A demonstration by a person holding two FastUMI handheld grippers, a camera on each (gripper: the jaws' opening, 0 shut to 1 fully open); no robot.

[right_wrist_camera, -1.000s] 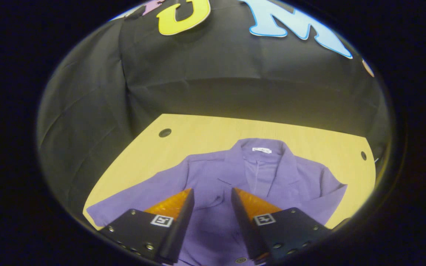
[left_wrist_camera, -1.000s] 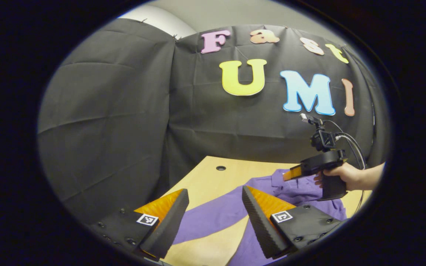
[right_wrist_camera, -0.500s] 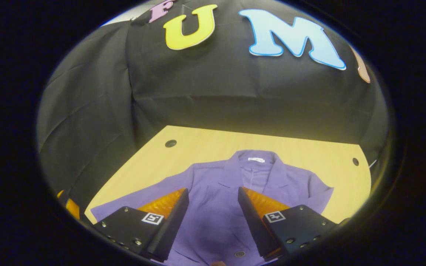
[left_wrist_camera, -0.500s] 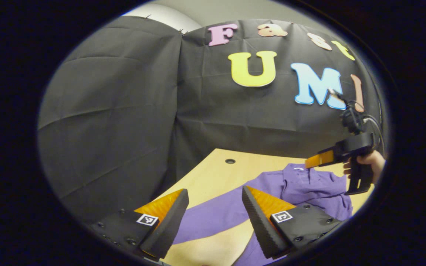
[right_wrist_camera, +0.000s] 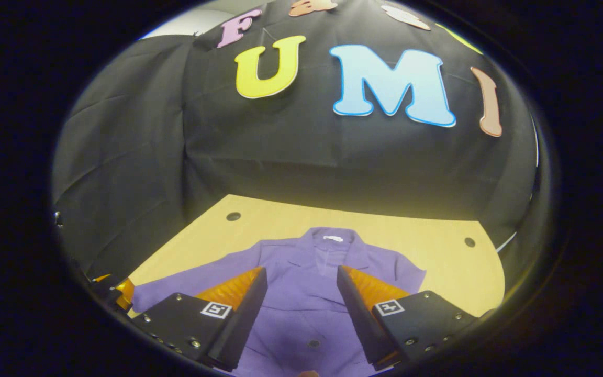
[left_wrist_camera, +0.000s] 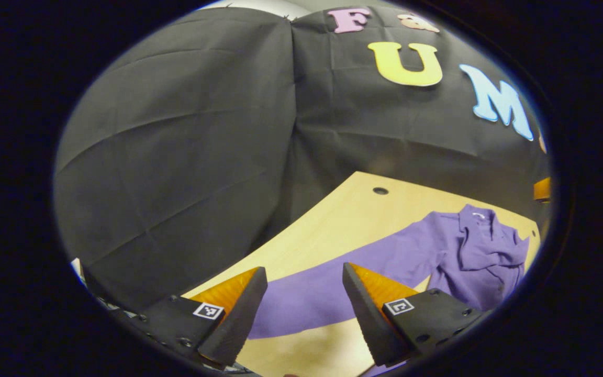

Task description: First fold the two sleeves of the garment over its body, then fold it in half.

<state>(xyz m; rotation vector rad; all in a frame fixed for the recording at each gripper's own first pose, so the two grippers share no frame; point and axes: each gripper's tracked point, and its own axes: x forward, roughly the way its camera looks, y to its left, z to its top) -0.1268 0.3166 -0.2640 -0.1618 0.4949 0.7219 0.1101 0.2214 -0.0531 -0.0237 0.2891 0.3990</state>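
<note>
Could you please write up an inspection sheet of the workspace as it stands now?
Surface: light wooden table with round holes near its far corners.
Job's things: purple garment lying flat, collar toward the wall; one sleeve stretched out sideways, unfolded; the other sleeve already lies over the body.
Clutter: nothing seen.
Grippers: left gripper open above the outstretched sleeve; right gripper open above the garment's body; neither holds cloth.
Cables: nothing seen.
Surroundings: black cloth wall behind the table.
</note>
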